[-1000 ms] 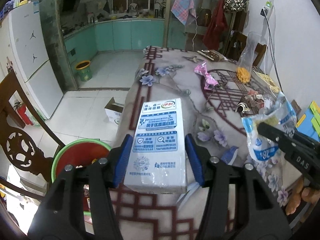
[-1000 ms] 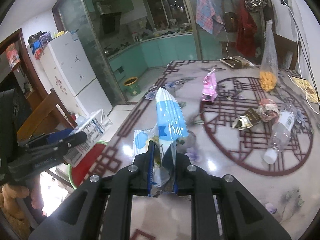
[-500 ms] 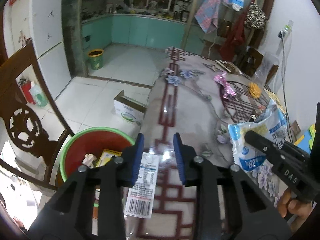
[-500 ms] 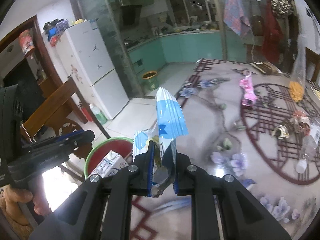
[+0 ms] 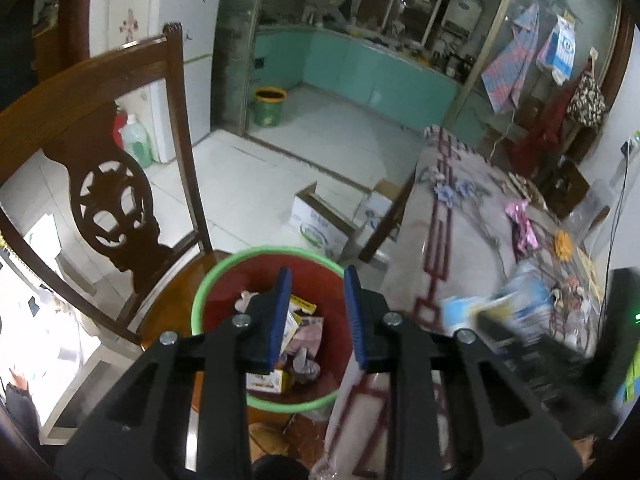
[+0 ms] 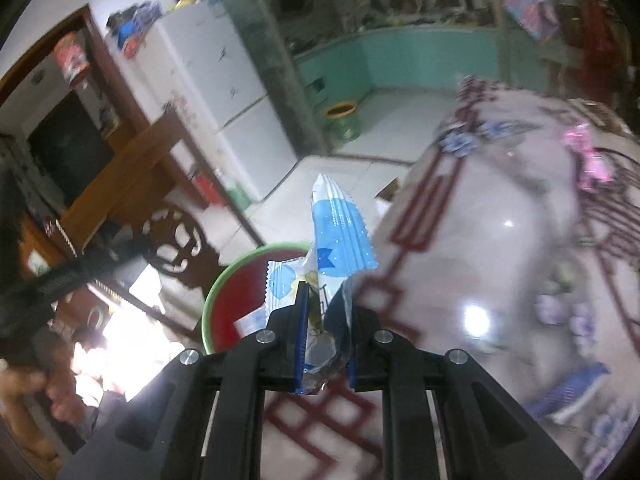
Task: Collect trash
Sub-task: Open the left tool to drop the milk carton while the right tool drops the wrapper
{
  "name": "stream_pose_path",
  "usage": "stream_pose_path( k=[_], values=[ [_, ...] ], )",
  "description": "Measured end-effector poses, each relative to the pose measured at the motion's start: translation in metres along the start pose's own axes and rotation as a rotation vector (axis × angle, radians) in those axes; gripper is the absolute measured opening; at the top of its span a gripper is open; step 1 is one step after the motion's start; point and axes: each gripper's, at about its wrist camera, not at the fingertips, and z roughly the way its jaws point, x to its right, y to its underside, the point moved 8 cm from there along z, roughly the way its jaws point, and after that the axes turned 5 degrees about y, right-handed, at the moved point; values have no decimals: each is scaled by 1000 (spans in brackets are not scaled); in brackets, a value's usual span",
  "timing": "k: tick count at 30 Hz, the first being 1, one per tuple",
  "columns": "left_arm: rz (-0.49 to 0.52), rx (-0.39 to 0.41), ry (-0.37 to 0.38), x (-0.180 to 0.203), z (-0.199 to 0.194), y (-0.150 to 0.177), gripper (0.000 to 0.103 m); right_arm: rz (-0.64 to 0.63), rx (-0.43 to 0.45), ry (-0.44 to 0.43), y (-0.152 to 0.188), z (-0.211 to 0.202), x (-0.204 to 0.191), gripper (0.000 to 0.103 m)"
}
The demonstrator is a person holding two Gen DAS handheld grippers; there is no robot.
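A red bin with a green rim (image 5: 224, 276) stands on the floor beside the table edge, holding cartons and crumpled paper (image 5: 308, 332). My left gripper (image 5: 317, 276) hangs over it, its blue jaws closing with nothing between them. My right gripper (image 6: 324, 292) is shut on a blue and white snack wrapper (image 6: 340, 236), which sticks up above the table edge near the bin (image 6: 224, 288). In the left wrist view the right gripper (image 5: 520, 344) and its wrapper (image 5: 480, 308) show as a blur at the right. A pink wrapper (image 5: 520, 228) lies farther along the table.
A carved wooden chair (image 5: 112, 184) stands left of the bin. Cardboard boxes (image 5: 320, 228) sit on the tiled floor beyond it, with a small green pail (image 5: 270, 106) farther off. The patterned table (image 5: 460, 240) carries more litter at its far right. A hand (image 6: 52, 392) shows at the lower left.
My left gripper let go of the white milk carton, which dropped toward the bin, and its jaws narrowed. Both grippers swung left from the table toward the bin; the right kept its wrapper.
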Motion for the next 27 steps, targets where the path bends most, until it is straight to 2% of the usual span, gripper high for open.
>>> stream_pose_path(
  k=[6,13,14,15,17,18,20,24,27],
  values=[
    [-7,52,24,6,-9,-11,26,-54,-97,-53,16,51,-37,15],
    [-25,71,25,3,-12,-15,26,-88,-123,-83,15,71,-55,17],
    [-29,73,23,2,-12,-15,27,-90,-123,-87,15,72,-56,24],
    [-33,74,23,2,-12,-16,27,-91,-126,-93,15,73,-57,45],
    [-44,81,32,2,-13,-17,27,-83,-124,-88,15,73,-57,70],
    [-46,83,35,2,-13,-17,29,-71,-101,-86,13,68,-54,71],
    [-42,82,38,5,-12,-17,42,-42,-76,-79,12,58,-43,71],
    [-8,45,39,17,-2,-11,46,24,-57,-61,13,31,-9,71],
    [27,15,43,30,5,-5,54,60,-41,-17,19,2,27,75]
  ],
)
